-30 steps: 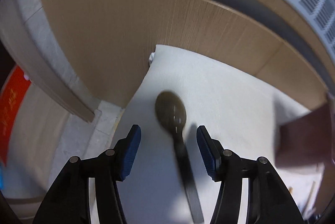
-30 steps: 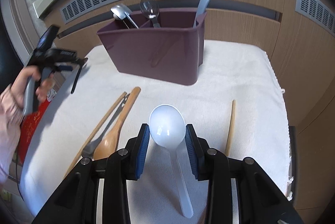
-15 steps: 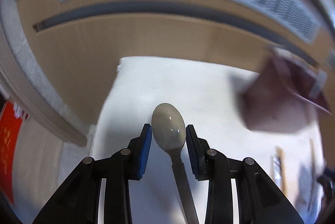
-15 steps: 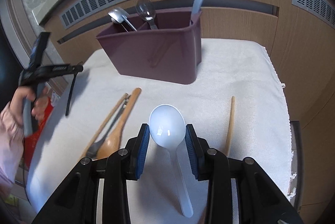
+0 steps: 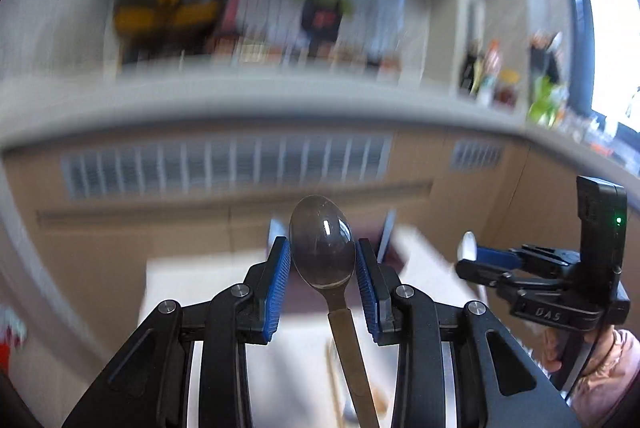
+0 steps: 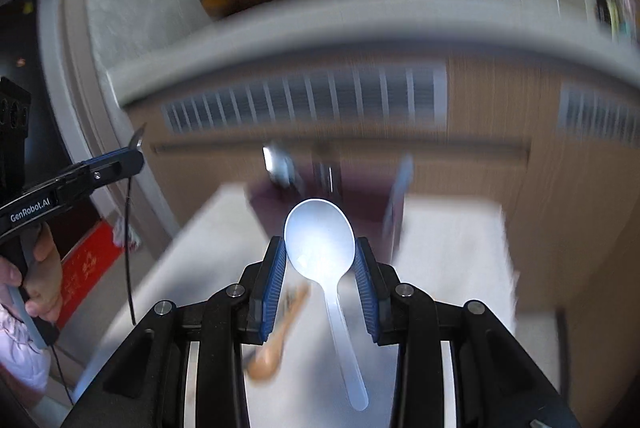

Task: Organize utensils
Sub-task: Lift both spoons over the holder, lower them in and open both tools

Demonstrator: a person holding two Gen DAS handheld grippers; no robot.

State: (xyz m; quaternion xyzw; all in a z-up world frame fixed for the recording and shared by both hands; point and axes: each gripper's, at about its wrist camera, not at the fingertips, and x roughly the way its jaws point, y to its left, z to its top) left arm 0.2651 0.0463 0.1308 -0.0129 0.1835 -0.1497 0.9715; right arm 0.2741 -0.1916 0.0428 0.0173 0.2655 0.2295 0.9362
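Holding a spoon apiece, both grippers are up off the tabletop [image 6: 452, 268] and face the purple caddy [image 6: 360, 196] at its far side. The left gripper [image 5: 322, 268] has its jaws partly closed, pads pressed on either side of the bowl of a dark metal spoon [image 5: 322, 248], whose handle hangs down and back beneath the gripper. The right gripper [image 6: 320, 264] is likewise part-way closed, clamped on the bowl of a white plastic spoon [image 6: 320, 240], its handle trailing downward too. In the left view the right gripper shows side-on with the white bowl just poking out of it. A wooden spoon [image 6: 276, 344] lies on the tabletop below, not yet sorted; the caddy already holds a few utensils, though blur hides which compartment each stands in. The main risk I judge is the grip itself: a smooth, rounded bowl pinched only at its edges can pivot or squirt out, and the long handle swinging free adds leverage. Both views are smeared, suggesting quick motion, which makes a slip likelier. With two grippers heading for one caddy, they may crowd each other, or a dangling handle may catch the rim or the utensils inside and tip the caddy.
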